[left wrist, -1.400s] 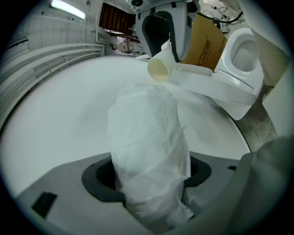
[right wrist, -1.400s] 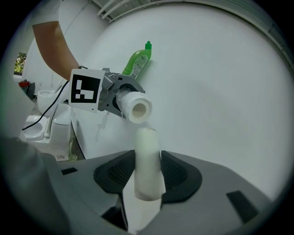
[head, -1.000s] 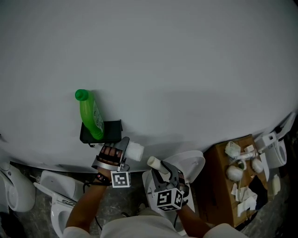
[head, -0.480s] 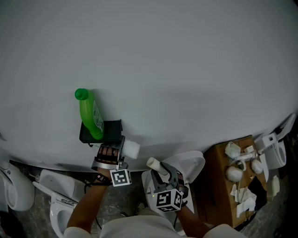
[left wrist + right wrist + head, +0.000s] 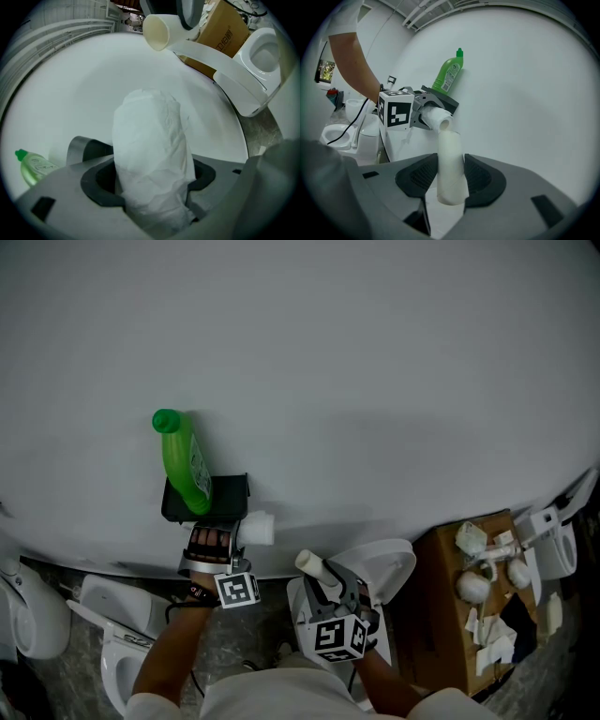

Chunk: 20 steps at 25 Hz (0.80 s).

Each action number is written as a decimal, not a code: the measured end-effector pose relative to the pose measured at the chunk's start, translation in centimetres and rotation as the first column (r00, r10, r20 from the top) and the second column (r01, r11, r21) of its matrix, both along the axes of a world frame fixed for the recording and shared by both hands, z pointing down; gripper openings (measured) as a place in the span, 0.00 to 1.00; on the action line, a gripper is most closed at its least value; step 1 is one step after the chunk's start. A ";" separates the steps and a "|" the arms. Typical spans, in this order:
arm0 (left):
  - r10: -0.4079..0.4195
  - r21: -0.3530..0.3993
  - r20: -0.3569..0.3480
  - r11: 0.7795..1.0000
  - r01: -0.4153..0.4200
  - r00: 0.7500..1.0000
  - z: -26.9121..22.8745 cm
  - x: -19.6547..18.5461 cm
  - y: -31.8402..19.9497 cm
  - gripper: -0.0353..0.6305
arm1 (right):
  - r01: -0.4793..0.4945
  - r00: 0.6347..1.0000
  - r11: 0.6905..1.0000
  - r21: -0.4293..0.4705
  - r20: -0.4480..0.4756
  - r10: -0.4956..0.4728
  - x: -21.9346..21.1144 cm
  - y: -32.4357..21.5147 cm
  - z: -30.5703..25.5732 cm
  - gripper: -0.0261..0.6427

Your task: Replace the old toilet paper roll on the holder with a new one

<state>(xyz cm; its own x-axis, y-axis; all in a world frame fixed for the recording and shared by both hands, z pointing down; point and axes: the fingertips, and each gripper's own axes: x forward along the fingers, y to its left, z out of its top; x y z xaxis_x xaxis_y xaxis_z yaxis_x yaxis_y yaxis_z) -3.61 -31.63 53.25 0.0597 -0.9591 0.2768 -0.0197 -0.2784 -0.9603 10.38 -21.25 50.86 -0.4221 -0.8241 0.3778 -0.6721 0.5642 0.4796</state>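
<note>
Facing the wall [image 5: 375, 381] with the holder [image 5: 225, 498] bearing a leaning bottle [image 5: 184, 460]. Clamping the new roll [image 5: 152, 154] in the left gripper [image 5: 152, 187], jaws wide around it, just beside the holder. Pinching the bare tube [image 5: 451, 164] in the right gripper [image 5: 451, 180], jaws narrower, lower and apart from the holder.

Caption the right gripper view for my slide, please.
Right claw grips the bare tube; left claw holds a fresh roll by the black holder under a green bottle.
</note>
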 end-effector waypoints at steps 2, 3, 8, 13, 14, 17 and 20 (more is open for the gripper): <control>-0.016 0.002 -0.007 1.000 0.016 1.000 0.0 -0.7 0.0 0.56 | 0.002 1.000 1.000 -0.001 -0.001 -0.002 -0.1 0.0 0.1 0.30; -0.026 0.003 -0.011 1.000 0.026 1.000 0.0 -1.2 -0.1 0.56 | 0.002 1.000 1.000 -0.002 -0.002 -0.002 -0.2 0.0 0.1 0.30; -0.057 -0.002 -0.021 0.998 0.057 0.998 0.0 -3.0 0.0 0.56 | 0.004 1.000 1.000 -0.004 -0.004 -0.005 -0.5 0.1 0.2 0.30; -0.063 -0.005 -0.024 0.998 0.063 0.998 0.0 -3.7 0.4 0.56 | 0.011 1.000 1.000 0.002 -0.003 -0.011 -1.2 0.3 -0.2 0.30; -0.064 -0.007 -0.023 0.998 0.064 0.998 -0.1 -3.8 0.4 0.56 | 0.011 1.000 1.000 0.004 -0.003 -0.011 -1.2 0.3 -0.3 0.30; -0.066 -0.008 -0.022 0.998 0.065 0.998 0.0 -4.2 0.4 0.56 | 0.003 1.000 1.000 0.002 -0.007 -0.002 -1.0 0.3 -0.2 0.30; -0.080 -0.007 -0.021 0.997 0.079 0.997 0.1 -5.2 0.4 0.56 | -0.001 1.000 1.000 -0.003 -0.008 0.001 -1.0 0.3 0.0 0.30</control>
<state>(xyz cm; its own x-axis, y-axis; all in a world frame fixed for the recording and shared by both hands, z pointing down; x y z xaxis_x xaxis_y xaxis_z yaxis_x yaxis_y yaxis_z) -8.83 -31.21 53.39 -0.0109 -0.9593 0.2823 -0.0619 -0.2811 -0.9577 9.35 -20.95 50.90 -0.4181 -0.8235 0.3834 -0.6687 0.5647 0.4837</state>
